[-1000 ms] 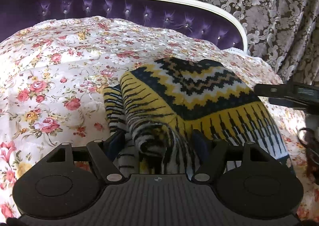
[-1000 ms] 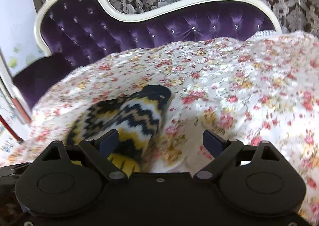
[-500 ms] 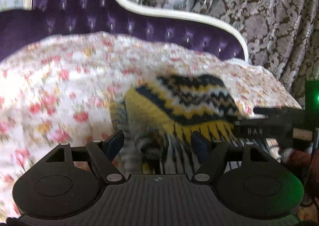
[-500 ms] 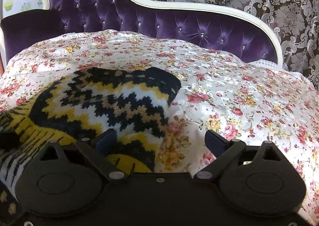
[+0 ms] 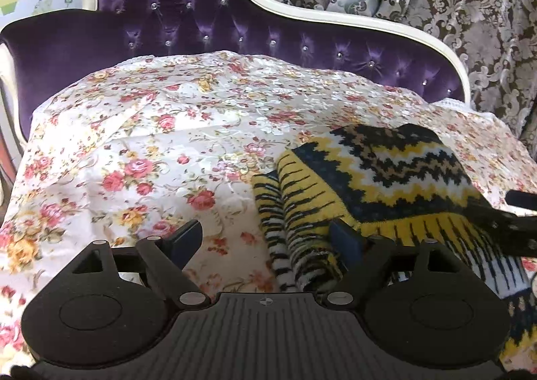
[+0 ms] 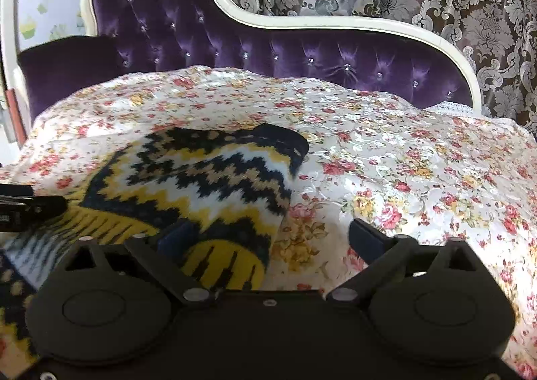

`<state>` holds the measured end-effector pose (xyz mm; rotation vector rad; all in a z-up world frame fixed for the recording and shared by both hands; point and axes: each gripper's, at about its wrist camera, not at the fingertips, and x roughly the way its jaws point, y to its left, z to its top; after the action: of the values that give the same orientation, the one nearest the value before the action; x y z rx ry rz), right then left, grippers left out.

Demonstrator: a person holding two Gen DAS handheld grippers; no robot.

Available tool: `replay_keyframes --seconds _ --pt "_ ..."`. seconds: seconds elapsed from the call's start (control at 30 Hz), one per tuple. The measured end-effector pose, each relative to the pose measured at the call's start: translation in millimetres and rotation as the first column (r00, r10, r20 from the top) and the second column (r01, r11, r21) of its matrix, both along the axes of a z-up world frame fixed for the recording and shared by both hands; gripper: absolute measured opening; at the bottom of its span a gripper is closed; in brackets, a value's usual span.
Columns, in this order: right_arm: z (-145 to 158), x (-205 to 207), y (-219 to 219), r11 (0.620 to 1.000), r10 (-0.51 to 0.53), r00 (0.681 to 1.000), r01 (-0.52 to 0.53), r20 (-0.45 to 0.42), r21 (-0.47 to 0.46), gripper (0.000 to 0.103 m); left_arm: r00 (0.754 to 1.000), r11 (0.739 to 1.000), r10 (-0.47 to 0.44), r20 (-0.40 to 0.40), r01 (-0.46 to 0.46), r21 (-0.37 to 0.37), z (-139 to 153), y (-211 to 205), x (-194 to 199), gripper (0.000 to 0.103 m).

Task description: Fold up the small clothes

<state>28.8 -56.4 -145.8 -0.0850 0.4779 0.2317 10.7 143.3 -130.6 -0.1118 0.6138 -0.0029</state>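
Observation:
A small knit sweater (image 5: pixel 386 172) in yellow, black and white zigzag lies partly folded on the floral bedspread (image 5: pixel 151 151). My left gripper (image 5: pixel 268 239) is open at the sweater's left edge, with the striped sleeve (image 5: pixel 295 245) between its fingers and nothing clamped. My right gripper (image 6: pixel 268 235) is open over the sweater's (image 6: pixel 201 178) right edge, its left finger (image 6: pixel 174 235) on the knit and its right finger (image 6: pixel 365 235) over the bedspread (image 6: pixel 419 178). Each gripper's fingers show at the other view's edge.
A purple tufted headboard (image 5: pixel 201 17) with a white frame runs along the far side. Patterned brown curtains (image 5: pixel 453 10) hang behind it. The floral bedspread spreads left of the sweater and to its right (image 6: pixel 436 161).
The left gripper has shifted left, so the sweater now sits on its right side and the sleeve is no longer centred. The right gripper has come closer over the sweater's right edge.

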Motion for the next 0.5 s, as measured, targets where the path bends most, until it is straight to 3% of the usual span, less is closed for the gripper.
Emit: replay_keyframes --seconds 0.33,0.5 --pt "-2 -42 2 0.996 0.070 0.996 -0.067 -0.062 0.051 0.103 1.000 1.000 -0.006 0.029 0.006 -0.014 14 -4 -30 0.082" --pt "9 -66 -1 0.989 0.100 0.994 -0.096 -0.033 0.111 0.103 0.998 0.999 -0.012 0.069 0.010 0.039 32 -17 -54 0.082"
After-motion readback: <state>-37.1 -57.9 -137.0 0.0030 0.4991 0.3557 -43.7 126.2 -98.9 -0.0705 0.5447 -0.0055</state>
